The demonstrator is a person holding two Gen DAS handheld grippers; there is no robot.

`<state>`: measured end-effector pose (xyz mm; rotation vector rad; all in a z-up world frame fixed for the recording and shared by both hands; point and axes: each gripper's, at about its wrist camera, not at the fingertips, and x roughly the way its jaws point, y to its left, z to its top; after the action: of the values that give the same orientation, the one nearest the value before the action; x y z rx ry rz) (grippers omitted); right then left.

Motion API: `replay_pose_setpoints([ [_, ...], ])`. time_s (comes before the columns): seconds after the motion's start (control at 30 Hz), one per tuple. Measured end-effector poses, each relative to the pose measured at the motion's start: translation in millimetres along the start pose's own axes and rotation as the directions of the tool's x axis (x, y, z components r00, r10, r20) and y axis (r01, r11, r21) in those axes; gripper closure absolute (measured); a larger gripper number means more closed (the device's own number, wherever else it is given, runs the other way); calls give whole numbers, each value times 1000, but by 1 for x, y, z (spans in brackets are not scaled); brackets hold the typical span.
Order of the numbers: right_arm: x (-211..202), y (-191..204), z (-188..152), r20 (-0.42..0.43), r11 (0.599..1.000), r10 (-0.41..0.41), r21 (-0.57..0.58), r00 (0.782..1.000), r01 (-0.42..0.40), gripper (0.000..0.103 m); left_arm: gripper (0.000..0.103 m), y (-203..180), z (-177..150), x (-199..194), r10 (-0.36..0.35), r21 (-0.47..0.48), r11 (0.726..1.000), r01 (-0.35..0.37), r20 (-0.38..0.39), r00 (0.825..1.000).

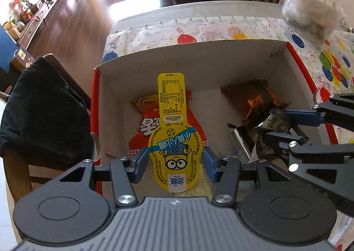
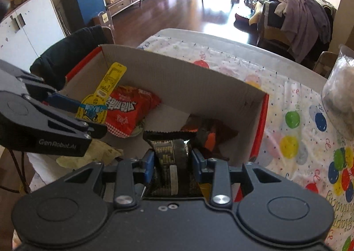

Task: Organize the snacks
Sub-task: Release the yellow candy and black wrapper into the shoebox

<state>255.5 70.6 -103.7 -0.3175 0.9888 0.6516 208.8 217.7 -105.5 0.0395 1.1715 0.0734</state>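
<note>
1. Gripping the yellow snack pack by its wide lower end, the left tongs are standing about half open, with both blue pads pressing on the pack's edges.
2. Pinching a dark foil snack packet, the right tongs are nearly closed on it, the packet bulging up between the pads.
3. Both pairs of tongs are pointing steeply down into the cardboard box, which is sitting on the desk just ahead of them.
4. Stretching straight away from the left tongs, the yellow pack's long axis is running toward the box's far wall, and its narrow tip is hanging above a red snack bag lying on the box floor.
5. Ahead of the right tongs, a brown and orange wrapper is lying in the box's right part.
6. Judging from this, each snack is already over the box, so the release probably turns on lowering each pack: left one over the red bag's side, right one beside the brown wrapper.
7. Beyond the box, a clear plastic bag is resting on the desk, well apart.
</note>
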Motion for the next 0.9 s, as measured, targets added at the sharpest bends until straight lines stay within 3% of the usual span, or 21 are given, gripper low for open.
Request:
replay_pose_setpoints([
  [0.33,-4,-1,-3,-5,1000,2,15,1000,-2,66,50,-4,1,1,-10,1,1000,10,-7,1000],
  [0.43,-7,-3,-7,-4,1000,5,21,1000,-5,62,44,-3,0,-2,-13,-16,1000,13,4,1000],
  [0.6,-19,-7,-14,23,999,27,32,999,-27,40,41,-3,-6,-12,-20,-40,999,21,39,999],
  [0.9,-51,-7,-18,91,998,52,34,995,-55,24,32,-2,-23,-47,-30,-77,996,42,150,988],
])
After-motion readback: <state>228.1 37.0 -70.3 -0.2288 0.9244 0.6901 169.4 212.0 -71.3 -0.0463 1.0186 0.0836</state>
